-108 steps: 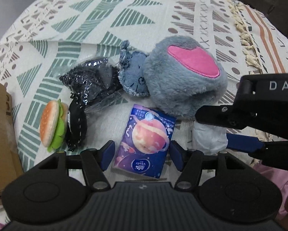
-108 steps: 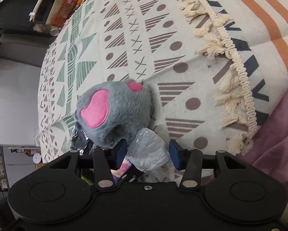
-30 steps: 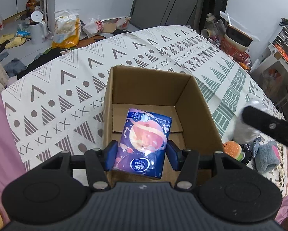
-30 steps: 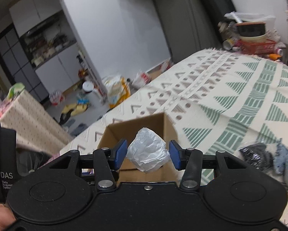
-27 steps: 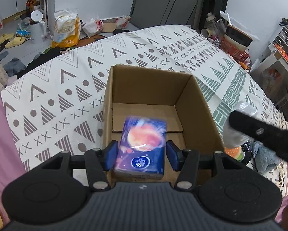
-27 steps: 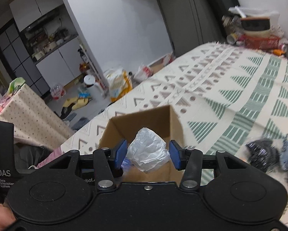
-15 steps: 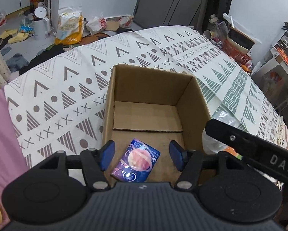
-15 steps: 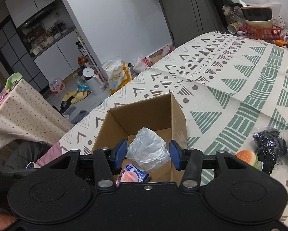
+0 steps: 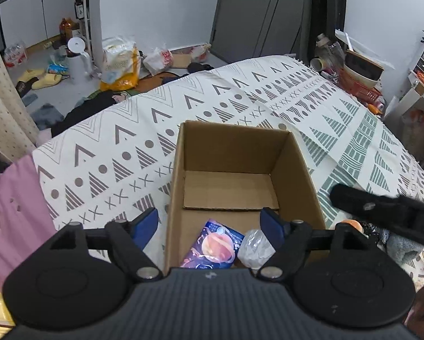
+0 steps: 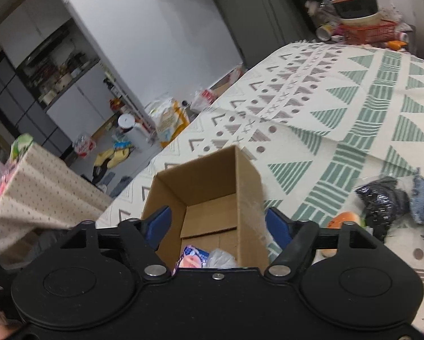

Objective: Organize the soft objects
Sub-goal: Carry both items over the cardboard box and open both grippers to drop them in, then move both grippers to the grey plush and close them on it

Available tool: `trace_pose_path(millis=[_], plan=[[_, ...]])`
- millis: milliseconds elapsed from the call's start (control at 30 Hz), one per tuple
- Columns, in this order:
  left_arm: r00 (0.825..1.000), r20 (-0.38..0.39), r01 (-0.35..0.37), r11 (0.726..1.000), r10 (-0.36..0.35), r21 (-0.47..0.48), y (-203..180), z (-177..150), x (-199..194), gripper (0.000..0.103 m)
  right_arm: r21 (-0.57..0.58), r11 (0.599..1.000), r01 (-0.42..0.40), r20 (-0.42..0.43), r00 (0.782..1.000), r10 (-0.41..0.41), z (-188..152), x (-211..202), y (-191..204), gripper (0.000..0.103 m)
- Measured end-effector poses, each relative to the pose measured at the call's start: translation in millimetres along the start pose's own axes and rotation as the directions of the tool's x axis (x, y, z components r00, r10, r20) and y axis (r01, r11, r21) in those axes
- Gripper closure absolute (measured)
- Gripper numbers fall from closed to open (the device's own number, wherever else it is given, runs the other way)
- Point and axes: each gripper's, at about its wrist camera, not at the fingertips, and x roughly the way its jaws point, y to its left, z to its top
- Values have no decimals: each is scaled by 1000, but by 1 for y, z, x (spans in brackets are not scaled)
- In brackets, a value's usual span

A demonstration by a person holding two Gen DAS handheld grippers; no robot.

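Cardboard box [image 9: 294, 170] on the bed holds a tissue pack [image 9: 212, 248] and white wad [image 9: 254, 248]; both tongs, left [image 9: 209, 222] and right [image 10: 217, 222], gape empty. Burger toy [image 10: 343, 218], black bundle [image 10: 382, 198] and other soft things await.

White walls [image 9: 155, 8], cluttered floor [image 9: 56, 85], patterned bedspread [image 9: 240, 99]

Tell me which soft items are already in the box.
Two: the purple tissue pack and the white crumpled bag, side by side at the cardboard box's near end. The burger toy and black bundle lie outside on the blanket.
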Motion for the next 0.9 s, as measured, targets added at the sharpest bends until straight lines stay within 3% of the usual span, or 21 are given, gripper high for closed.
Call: trace_pose_path(millis=[100,300,600,900], plan=[[999,-20,36,999,-36,-20,-3,2,-4,25,19,999,39,13,999,-39,5,-11,-8,14],[999,0,53,999,-53,-4,-20,7,-16,16,82,993,83,-13,996,-83,6,-32,-28,10],[999,-19,45,995,-43,88,-56,11,-20,15,187,965,185,-41,983,-180,10,-48,-65,10],[998,-26,67,986,-63,154,-106,11,-25,15,322,925,201,-25,979,-204,17,-73,-107,9]])
